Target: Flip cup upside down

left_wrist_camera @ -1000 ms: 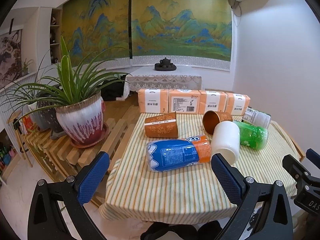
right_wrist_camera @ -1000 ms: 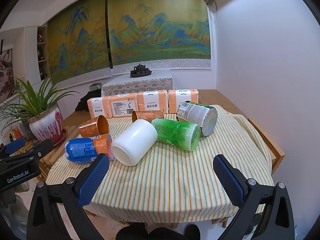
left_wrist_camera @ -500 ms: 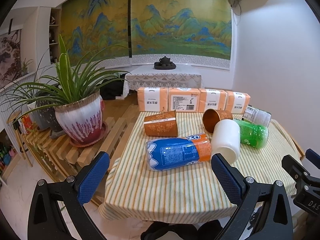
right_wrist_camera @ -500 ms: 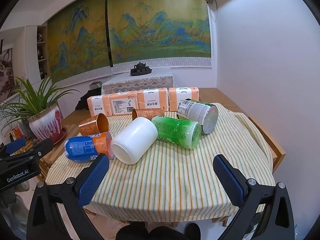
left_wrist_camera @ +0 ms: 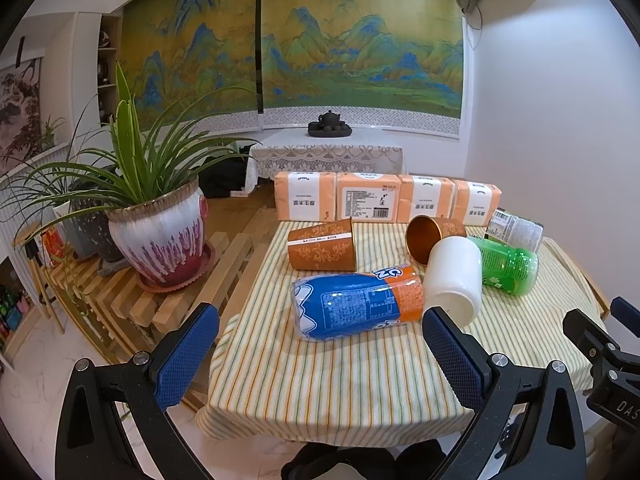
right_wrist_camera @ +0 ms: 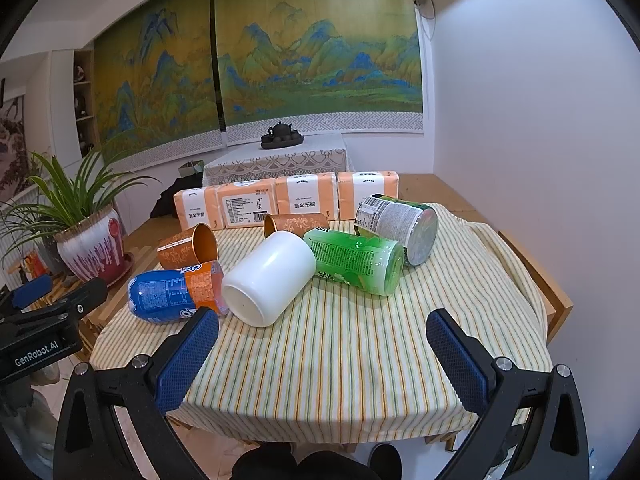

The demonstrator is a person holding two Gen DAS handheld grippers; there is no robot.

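Several cups lie on their sides on the striped tablecloth (left_wrist_camera: 360, 376). A white cup (left_wrist_camera: 454, 276) (right_wrist_camera: 270, 276) lies in the middle. A blue and orange cup (left_wrist_camera: 356, 304) (right_wrist_camera: 176, 294) lies to its left. Two brown paper cups (left_wrist_camera: 324, 245) (left_wrist_camera: 432, 236) lie behind, also seen in the right wrist view (right_wrist_camera: 188, 248) (right_wrist_camera: 296, 224). A green cup (left_wrist_camera: 508, 266) (right_wrist_camera: 354, 262) and a labelled cup (right_wrist_camera: 396, 226) lie to the right. My left gripper (left_wrist_camera: 320, 356) and right gripper (right_wrist_camera: 324, 356) are open and empty, held before the table's near edge.
Four orange tissue packs (left_wrist_camera: 386, 202) stand in a row at the table's back. A potted plant (left_wrist_camera: 160, 236) stands on a wooden rack to the left. A white wall (right_wrist_camera: 540, 140) is on the right. A side table with a teapot (left_wrist_camera: 329, 122) stands behind.
Both grippers have drifted slightly; the view of the table has shifted a little. No cup has moved and both grippers stay open.
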